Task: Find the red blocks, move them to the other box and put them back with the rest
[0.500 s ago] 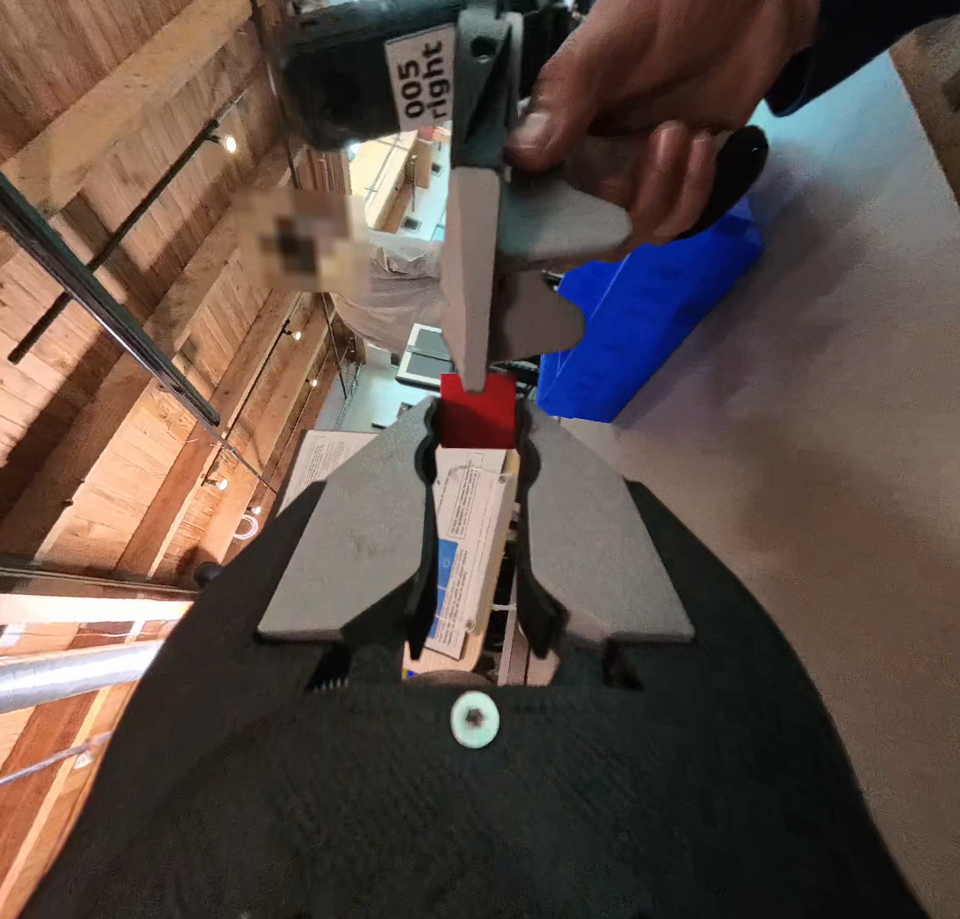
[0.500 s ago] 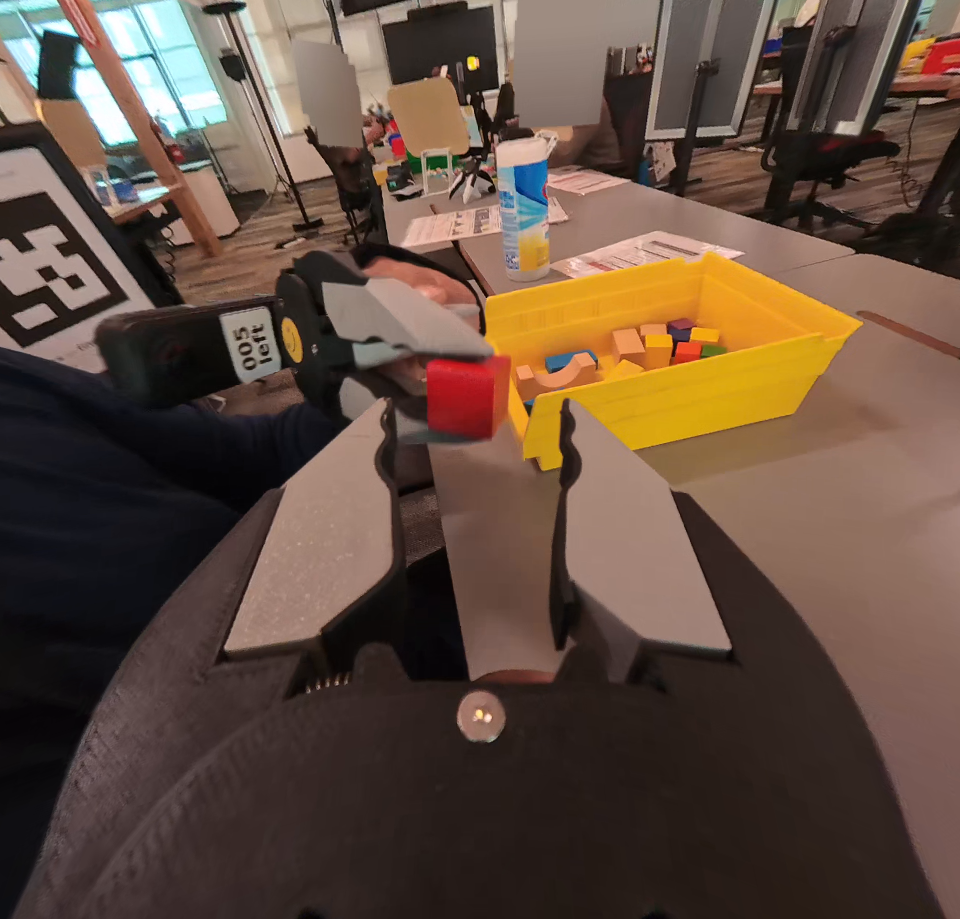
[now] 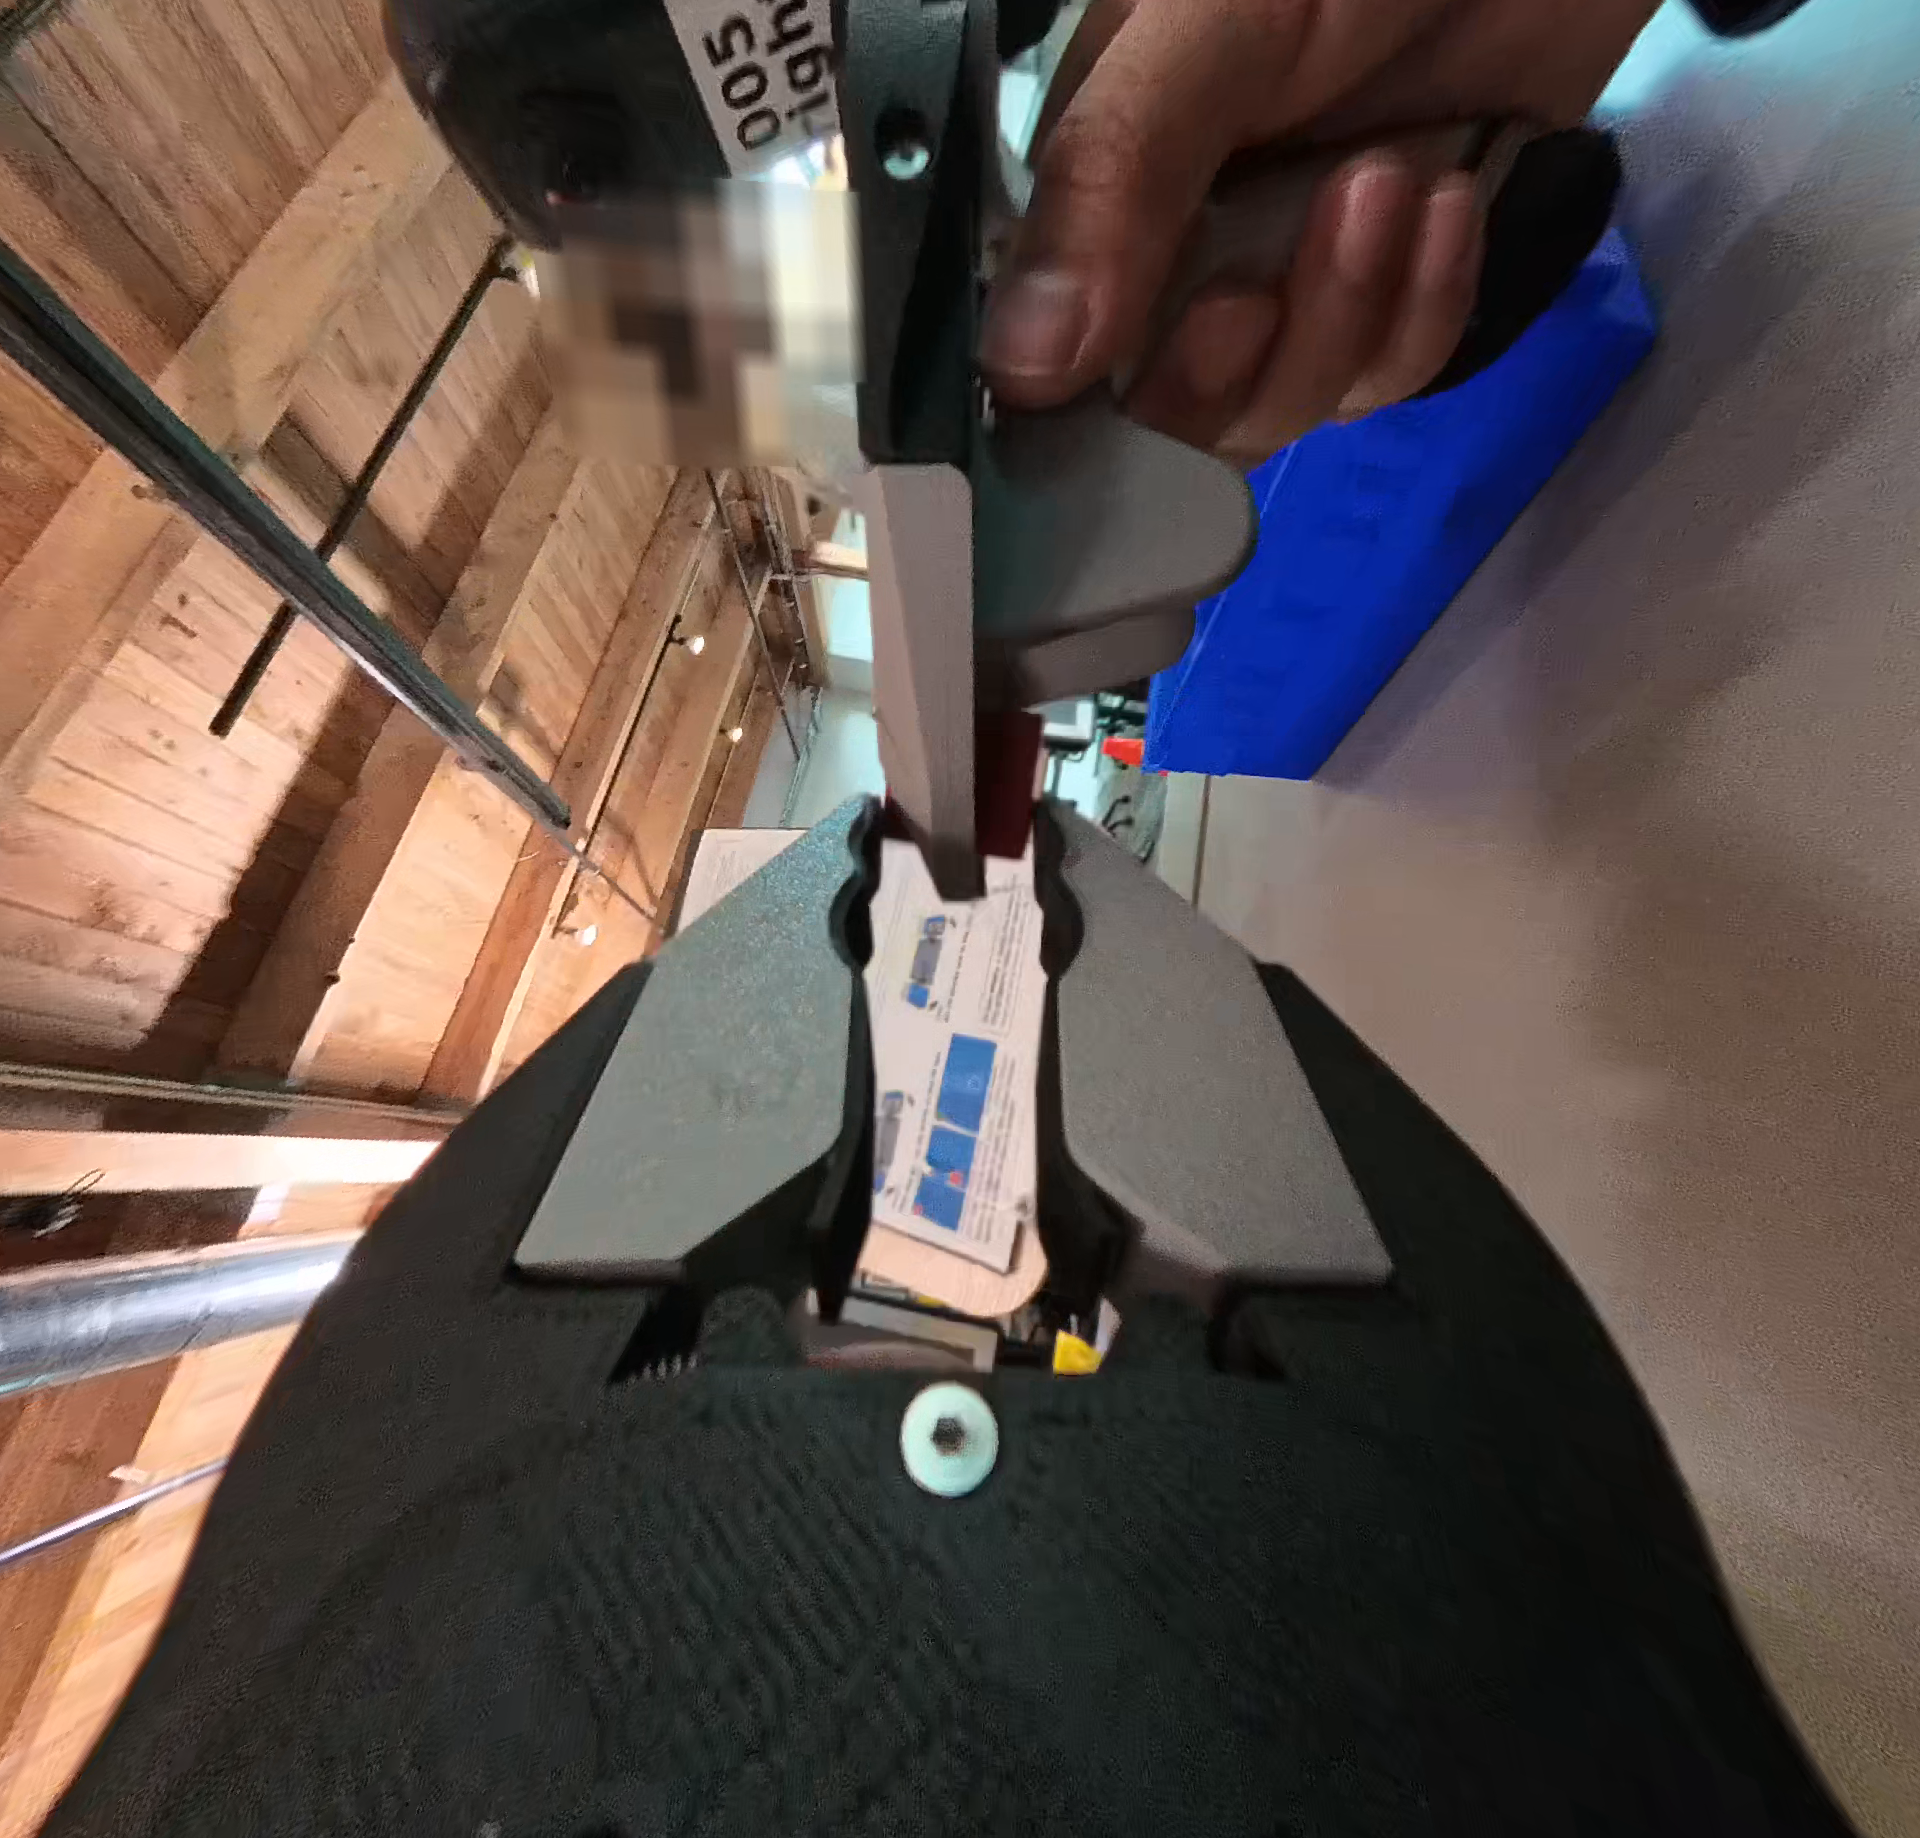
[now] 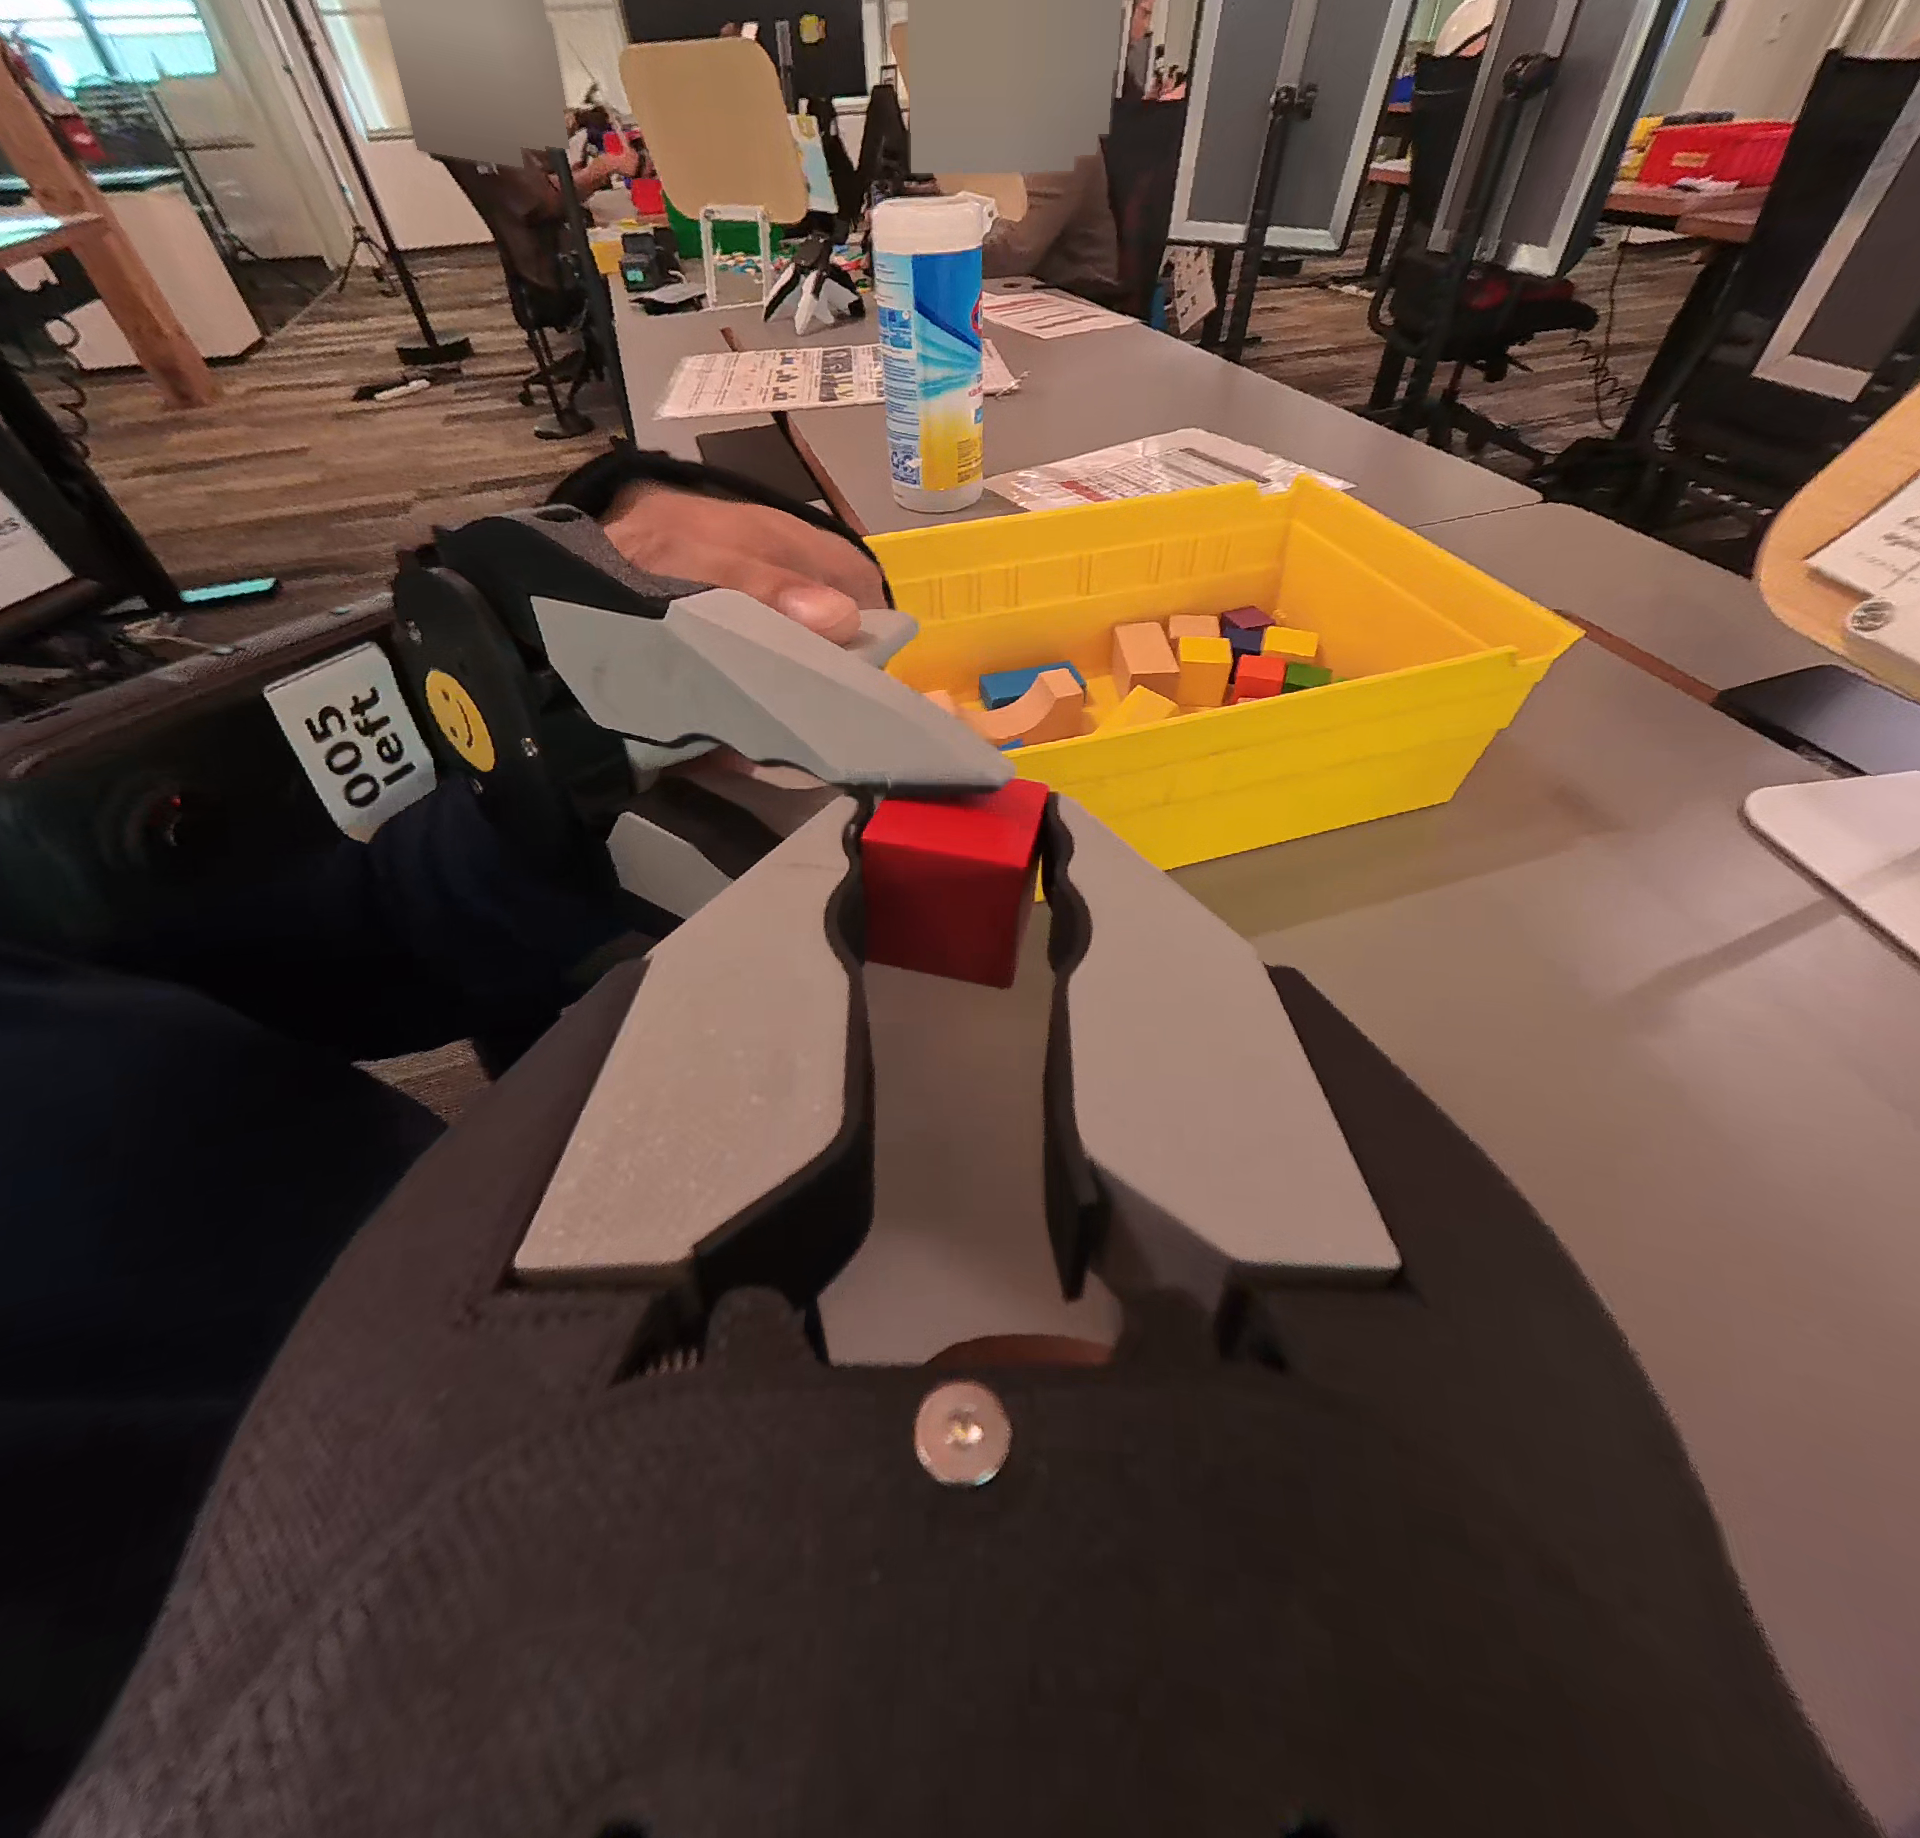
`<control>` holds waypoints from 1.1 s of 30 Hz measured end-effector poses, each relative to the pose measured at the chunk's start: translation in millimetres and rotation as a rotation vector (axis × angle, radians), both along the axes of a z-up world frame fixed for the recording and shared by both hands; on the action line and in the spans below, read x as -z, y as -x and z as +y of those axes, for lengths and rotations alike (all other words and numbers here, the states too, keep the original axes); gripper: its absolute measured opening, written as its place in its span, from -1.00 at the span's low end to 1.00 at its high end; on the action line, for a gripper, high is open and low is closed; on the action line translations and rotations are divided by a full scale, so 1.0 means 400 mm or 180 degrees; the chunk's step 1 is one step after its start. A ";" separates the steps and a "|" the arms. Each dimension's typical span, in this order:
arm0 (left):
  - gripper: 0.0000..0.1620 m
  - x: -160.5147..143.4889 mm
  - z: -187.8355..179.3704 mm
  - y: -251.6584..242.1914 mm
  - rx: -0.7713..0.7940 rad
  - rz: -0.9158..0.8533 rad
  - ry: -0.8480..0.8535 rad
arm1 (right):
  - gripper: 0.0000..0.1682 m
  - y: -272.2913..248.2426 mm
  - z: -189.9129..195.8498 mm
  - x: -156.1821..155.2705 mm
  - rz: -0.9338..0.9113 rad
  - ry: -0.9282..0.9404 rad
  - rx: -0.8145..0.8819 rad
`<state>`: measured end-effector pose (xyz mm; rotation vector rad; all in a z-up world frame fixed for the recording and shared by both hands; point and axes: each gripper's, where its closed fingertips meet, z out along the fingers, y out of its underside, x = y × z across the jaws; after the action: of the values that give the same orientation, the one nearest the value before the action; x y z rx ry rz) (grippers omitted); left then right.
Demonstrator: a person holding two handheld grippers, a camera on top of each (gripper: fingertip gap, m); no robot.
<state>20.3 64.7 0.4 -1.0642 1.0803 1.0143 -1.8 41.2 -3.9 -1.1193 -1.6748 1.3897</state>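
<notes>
One glossy red cube [image 4: 948,884], sharp-edged and smooth, sits in mid-air between both grippers: the left gripper [image 4: 940,786] clamps it top and bottom, while the right gripper [image 4: 951,879] closes on its sides. Behind, a yellow plastic bin [image 4: 1299,760] of mixed coloured blocks rests on the grey desk [image 4: 1558,957].

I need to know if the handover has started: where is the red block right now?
The red block is in mid-air in the centre of the right wrist view, between the right gripper fingertips, with the left gripper clamping it too, in front of the yellow box.
</notes>
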 end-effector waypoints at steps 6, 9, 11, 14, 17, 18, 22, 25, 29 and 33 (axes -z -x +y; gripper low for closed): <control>-1.00 -0.148 -0.049 0.174 -0.0785 -0.0420 -0.0905 | -0.70 -0.116 0.328 -0.137 0.0529 -0.0437 0.1442; -1.00 -0.184 -0.081 0.260 -0.0874 -0.1089 -0.0838 | -0.69 -0.290 0.582 -0.178 0.0599 -0.0423 0.2470; -1.00 -0.202 -0.104 0.298 -0.0898 -0.1290 -0.0913 | -0.68 -0.423 0.734 -0.155 0.0441 -0.0381 0.3163; -1.00 -0.223 -0.128 0.338 -0.1012 -0.1377 -0.1097 | -0.69 -0.571 0.880 -0.063 -0.0036 -0.0117 0.3812; -1.00 -0.216 -0.121 0.357 -0.1044 -0.1615 -0.1001 | -0.68 -0.603 0.935 0.025 -0.0425 0.0136 0.3924; -1.00 -0.209 -0.114 0.365 -0.1056 -0.1760 -0.0941 | -0.68 -0.583 0.935 0.052 -0.0557 0.0189 0.3829; -1.00 -0.158 -0.082 0.426 -0.1233 -0.2343 -0.0609 | -0.67 -0.420 0.900 0.105 -0.0657 0.0211 0.3257; -1.00 -0.109 -0.061 0.456 -0.1240 -0.2670 -0.0291 | -0.60 -0.344 0.890 0.132 -0.0710 0.0236 0.3130; -1.00 -0.088 -0.052 0.476 -0.1185 -0.2841 -0.0151 | -0.66 -0.325 0.902 0.167 -0.0912 0.0004 0.3228; -1.00 -0.076 -0.046 0.482 -0.1199 -0.2890 -0.0055 | -0.61 -0.315 0.886 0.149 -0.0790 0.0129 0.3119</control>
<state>-172.6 46.3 30.6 -1.5294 0.1330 0.6791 124.3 395.5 -63.4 -1.8390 -0.9615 0.6607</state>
